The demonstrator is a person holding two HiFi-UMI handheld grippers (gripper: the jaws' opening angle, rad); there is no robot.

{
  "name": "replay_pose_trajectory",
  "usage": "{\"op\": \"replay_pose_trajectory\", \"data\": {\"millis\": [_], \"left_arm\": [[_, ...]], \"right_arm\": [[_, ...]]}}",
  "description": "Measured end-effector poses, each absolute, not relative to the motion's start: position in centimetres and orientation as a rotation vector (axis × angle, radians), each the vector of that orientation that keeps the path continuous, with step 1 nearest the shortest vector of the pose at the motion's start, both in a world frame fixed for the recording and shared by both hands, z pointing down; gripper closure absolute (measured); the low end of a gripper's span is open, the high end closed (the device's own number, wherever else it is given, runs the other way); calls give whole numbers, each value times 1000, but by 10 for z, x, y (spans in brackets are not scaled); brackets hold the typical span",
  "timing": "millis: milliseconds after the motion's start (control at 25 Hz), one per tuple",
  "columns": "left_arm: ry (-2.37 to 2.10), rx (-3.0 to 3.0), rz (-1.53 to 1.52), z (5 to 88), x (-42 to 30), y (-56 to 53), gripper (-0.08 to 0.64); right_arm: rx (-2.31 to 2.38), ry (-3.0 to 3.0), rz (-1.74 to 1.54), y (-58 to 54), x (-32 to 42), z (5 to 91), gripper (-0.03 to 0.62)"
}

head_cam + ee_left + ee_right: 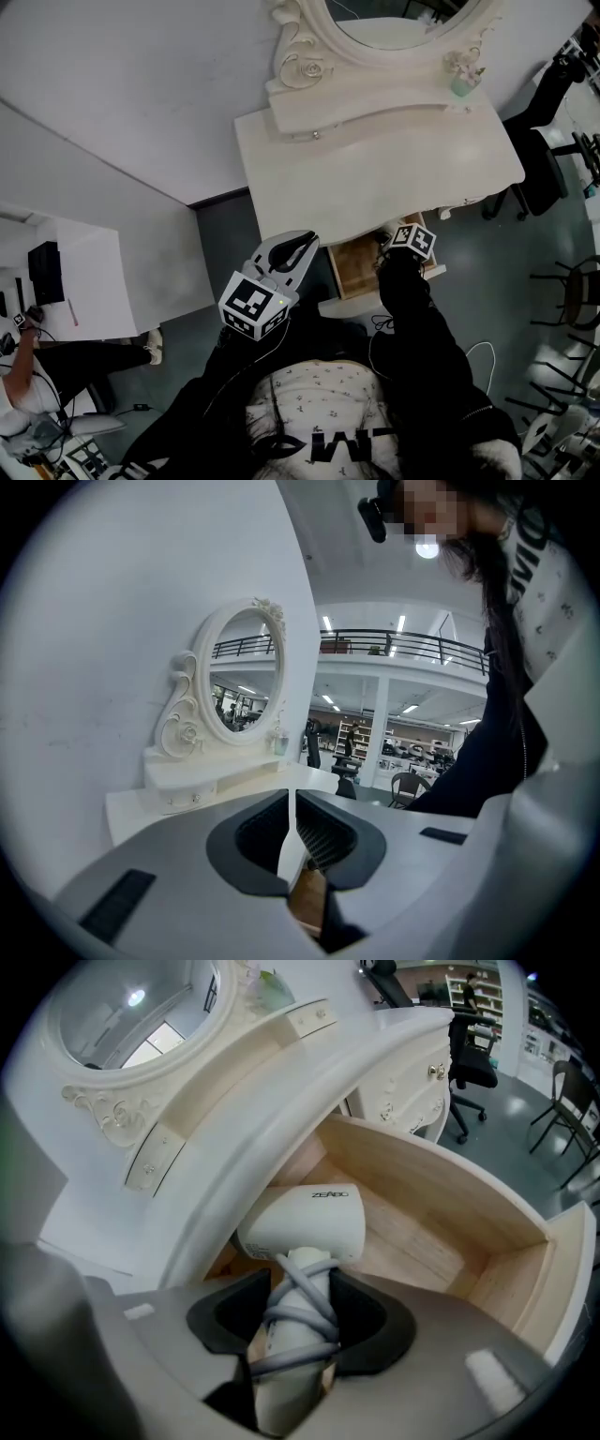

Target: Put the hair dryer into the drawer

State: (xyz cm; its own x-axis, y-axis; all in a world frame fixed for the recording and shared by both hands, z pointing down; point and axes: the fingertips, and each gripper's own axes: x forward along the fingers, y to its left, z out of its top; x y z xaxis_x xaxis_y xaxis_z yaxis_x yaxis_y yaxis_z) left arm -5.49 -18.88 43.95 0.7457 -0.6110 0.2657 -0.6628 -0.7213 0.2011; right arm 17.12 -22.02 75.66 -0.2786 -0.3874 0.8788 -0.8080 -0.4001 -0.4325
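The hair dryer [309,1222] is gripped by its handle in the right claw [298,1309], the pads clenched on either side of it. A grey cord [286,1356] is seen wound round that handle in crossing loops. The white head of the dryer is held out beyond the jaws, over the inside of the open drawer [441,1190] and close under the curved front edge of the white bench [375,159]. Whether it touches the wooden floor of the drawer cannot be told. The drawer is pulled out toward the person from the near side of the bench, and its pale wooden walls are seen to the right of the dryer and beyond it. In the head view the right claw is pointed steeply down over the drawer, with only its marker cube [412,241] and a black sleeve [412,309] showing. The left claw [287,822] is held left of the drawer, off the near edge of the bench and nearly level. Its jaws are drawn together with just a thin slit between them, and nothing is gripped. An oval mirror [242,672] in a carved white frame is stood at the far side of the bench, with a small shelf [211,782] beneath it. A black office chair [534,178] is seen on the grey floor [225,234] to the right.
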Motion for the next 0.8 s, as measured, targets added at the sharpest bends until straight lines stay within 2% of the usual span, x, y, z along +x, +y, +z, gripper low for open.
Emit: {"op": "replay_pose_trajectory", "data": {"millis": [480, 800], "left_arm": [[-1028, 2622, 277, 450, -66, -194, 557], [-1046, 2603, 281, 454, -69, -198, 557]], "right_arm": [[1693, -1609, 1924, -230, 159, 771, 382], [1706, -1571, 1916, -228, 157, 769, 377]]}}
